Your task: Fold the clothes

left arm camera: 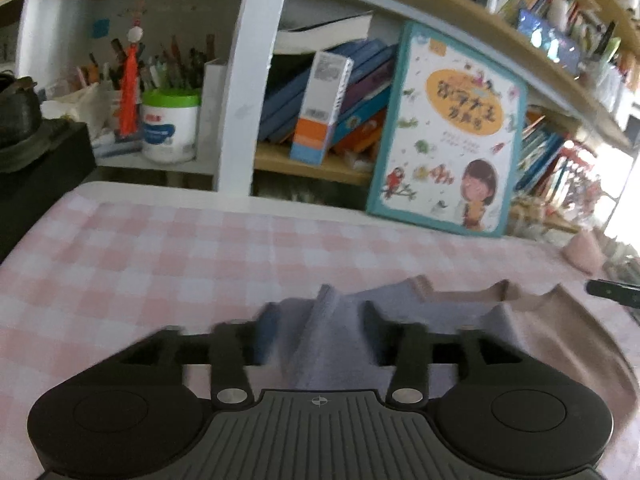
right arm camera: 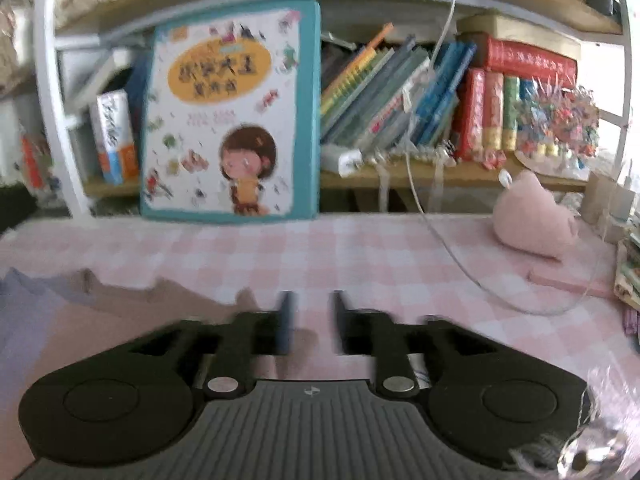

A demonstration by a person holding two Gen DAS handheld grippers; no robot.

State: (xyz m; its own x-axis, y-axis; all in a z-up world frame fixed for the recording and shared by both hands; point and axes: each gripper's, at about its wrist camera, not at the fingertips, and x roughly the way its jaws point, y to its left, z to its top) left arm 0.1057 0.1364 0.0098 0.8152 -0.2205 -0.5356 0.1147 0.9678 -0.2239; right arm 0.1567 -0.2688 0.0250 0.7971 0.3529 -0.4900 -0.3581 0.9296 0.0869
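A garment in lavender-grey and beige-pink lies on the pink checked tablecloth (left arm camera: 160, 248). In the left wrist view my left gripper (left arm camera: 320, 332) is open, with a raised lavender fold of the garment (left arm camera: 332, 320) between its fingers; whether they touch it is unclear. The beige part (left arm camera: 560, 332) spreads to the right. In the right wrist view my right gripper (right arm camera: 310, 320) is open and empty over the tablecloth, just right of the garment's beige edge (right arm camera: 140, 304). The right gripper's tip shows at the right edge of the left view (left arm camera: 612, 292).
A bookshelf with many books stands behind the table. A large picture book (right arm camera: 236, 116) leans against it. A pink plush toy (right arm camera: 532, 220) and a thin clear cable (right arm camera: 460, 256) lie at the table's right. A pen pot (left arm camera: 170, 128) stands on the left shelf.
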